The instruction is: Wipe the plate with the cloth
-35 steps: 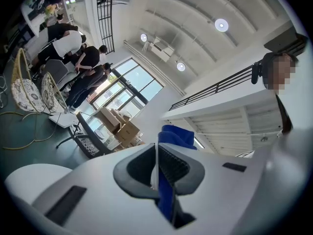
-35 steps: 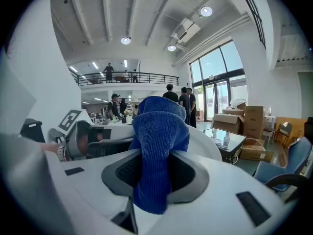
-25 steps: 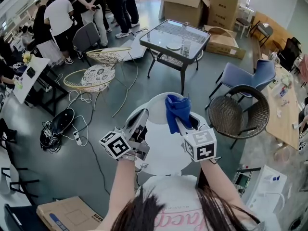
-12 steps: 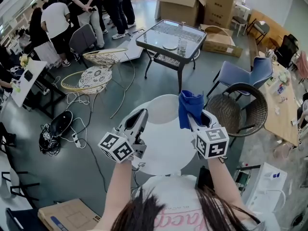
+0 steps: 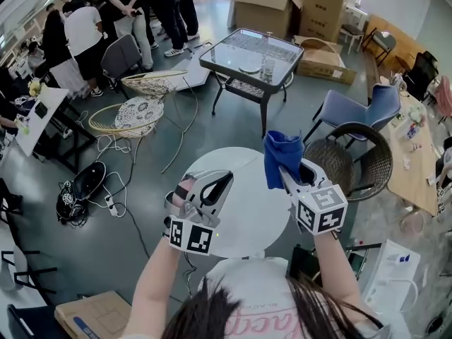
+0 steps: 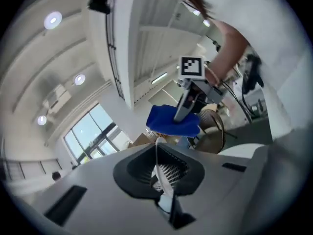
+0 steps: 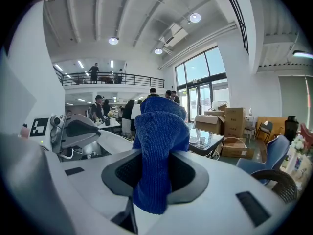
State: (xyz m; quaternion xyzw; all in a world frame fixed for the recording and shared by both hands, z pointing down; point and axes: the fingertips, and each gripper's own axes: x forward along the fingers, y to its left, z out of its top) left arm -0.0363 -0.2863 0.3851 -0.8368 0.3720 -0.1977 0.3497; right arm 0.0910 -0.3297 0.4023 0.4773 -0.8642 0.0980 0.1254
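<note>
A big hall with a grey floor (image 5: 226,129) spreads below us: a glass table (image 5: 254,55) at upper centre, cardboard boxes (image 5: 296,6) behind it, people (image 5: 85,27) at upper left. Since a second ago the left gripper (image 5: 219,183) has rolled onto its side, so its marker cube (image 5: 191,237) now faces us at lower centre, and the plate (image 7: 115,141) it carries has turned with it. Its fingers are almost together, pinching a thin white rim that its own view shows edge-on. The right gripper (image 5: 288,177) has drifted toward the right of the frame. Its fingers are clamped on the blue cloth (image 5: 282,157), which stands bunched above them.

Cloth and plate are near but apart, so we judge the wiping not yet begun, with the plate only being presented for it.

In the head view a white disc (image 5: 261,217) lies under both hands. Whether it is the plate's face or a round desk beneath, white on white, we cannot tell. In the right gripper view the cloth cuts off the plate's far rim.
</note>
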